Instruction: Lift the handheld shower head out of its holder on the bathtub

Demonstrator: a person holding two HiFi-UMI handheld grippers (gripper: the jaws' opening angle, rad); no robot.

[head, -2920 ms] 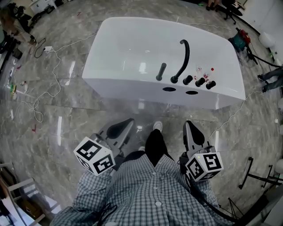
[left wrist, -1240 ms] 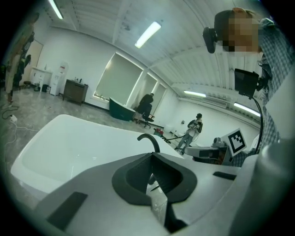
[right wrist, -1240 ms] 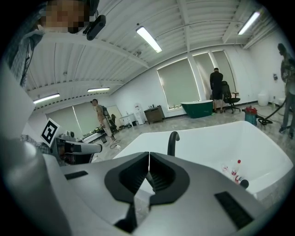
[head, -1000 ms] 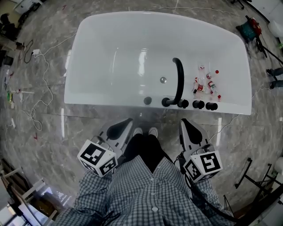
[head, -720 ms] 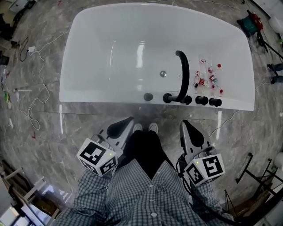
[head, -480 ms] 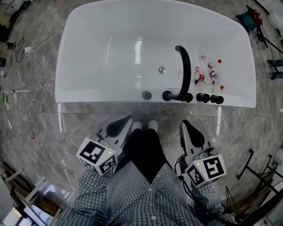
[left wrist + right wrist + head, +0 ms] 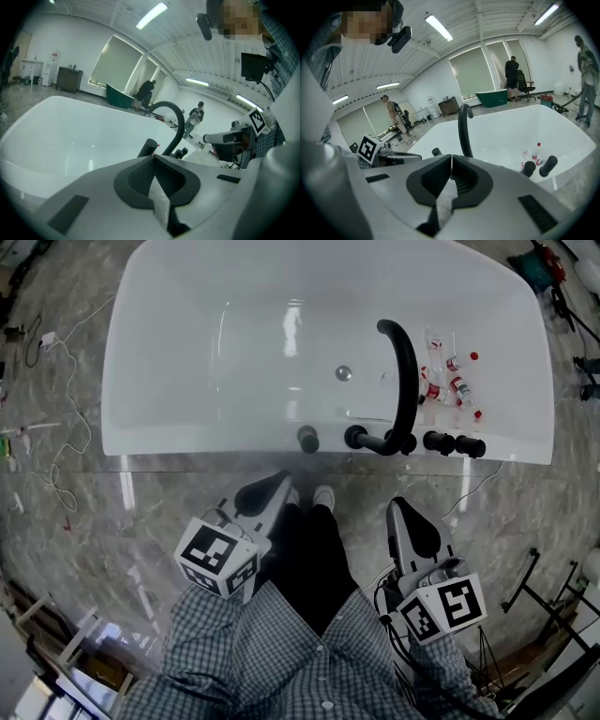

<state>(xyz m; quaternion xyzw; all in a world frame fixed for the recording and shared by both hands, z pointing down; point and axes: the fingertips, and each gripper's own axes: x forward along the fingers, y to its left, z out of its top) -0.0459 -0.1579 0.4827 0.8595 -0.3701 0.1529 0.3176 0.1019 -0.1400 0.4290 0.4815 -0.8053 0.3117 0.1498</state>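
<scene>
Two grippers are held low in front of the bathtub (image 7: 187,432), and both are empty with their jaws pressed together. The left gripper (image 7: 272,486) shows its dark pads meeting in a single seam in the left gripper view (image 7: 153,157), with nothing between them. The right gripper (image 7: 405,517) looks the same in the right gripper view (image 7: 451,161): pads closed on each other and nothing held. Both point toward the bathtub's near rim and stop short of it, with grey marble floor (image 7: 94,512) between their tips and the bathtub wall. Each carries its marker cube on the end away from the bathtub.

The handheld shower head (image 7: 307,439) stands upright in its holder on the bathtub's near rim as a short black cylinder, apart from both grippers. It lies just beyond the left gripper's tip (image 7: 147,147) and appears left of the closed jaws in the right gripper view (image 7: 436,152). Along the same rim, to the right of the shower head, a curved black spout (image 7: 405,371) arches over the bathtub's basin, followed by a row of black knobs (image 7: 433,440). Inside the bathtub, a round drain (image 7: 344,373) sits on the bottom, and several small bottles with red caps (image 7: 450,381) lie near the right end. The person's checked shirt (image 7: 281,652) fills the lower part of the head view, and white shoes (image 7: 323,495) stand close to the bathtub wall.
</scene>
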